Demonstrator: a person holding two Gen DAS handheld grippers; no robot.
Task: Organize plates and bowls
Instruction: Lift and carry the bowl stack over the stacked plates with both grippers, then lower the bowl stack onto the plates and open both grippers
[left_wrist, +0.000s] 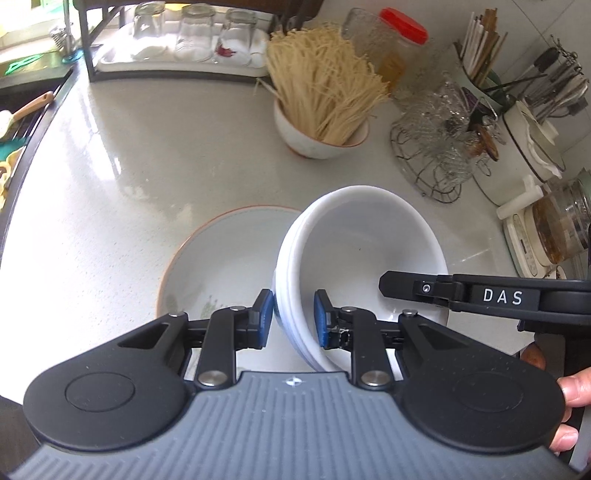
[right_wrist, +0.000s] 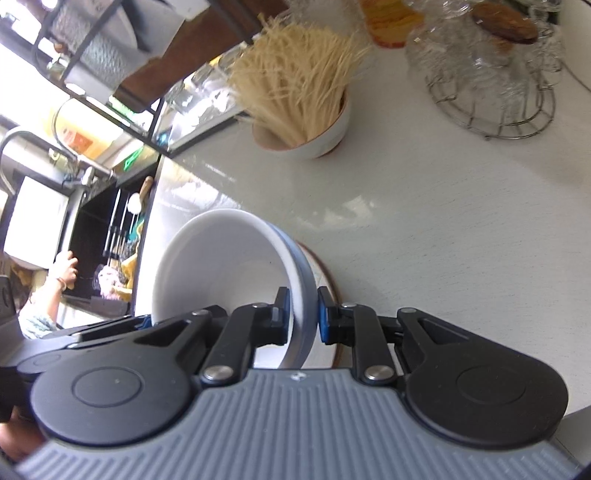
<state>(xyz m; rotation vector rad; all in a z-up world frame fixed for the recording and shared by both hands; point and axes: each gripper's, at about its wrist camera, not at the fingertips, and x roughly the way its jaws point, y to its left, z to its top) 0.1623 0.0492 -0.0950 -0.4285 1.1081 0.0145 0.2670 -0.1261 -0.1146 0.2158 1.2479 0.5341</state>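
Observation:
A stack of white bowls (left_wrist: 362, 236) hangs tilted just above a white plate with an orange-brown rim (left_wrist: 221, 258) that lies on the pale counter. My left gripper (left_wrist: 293, 319) is shut on the near wall of the stack, one blue pad inside and one outside. My right gripper (left_wrist: 391, 286) reaches in from the right onto the opposite rim. In the right wrist view the right gripper (right_wrist: 303, 314) is shut on the stack's rim (right_wrist: 221, 266), which shows a blue band outside. The plate (right_wrist: 325, 266) peeks out beneath it.
A bowl of dry noodles (left_wrist: 321, 136) stands behind the plate. A wire basket of glassware (left_wrist: 436, 155), utensil holders (left_wrist: 517, 92) and jars crowd the right. A tray of upturned glasses (left_wrist: 184, 40) sits at the back, the sink (left_wrist: 22, 110) at the left.

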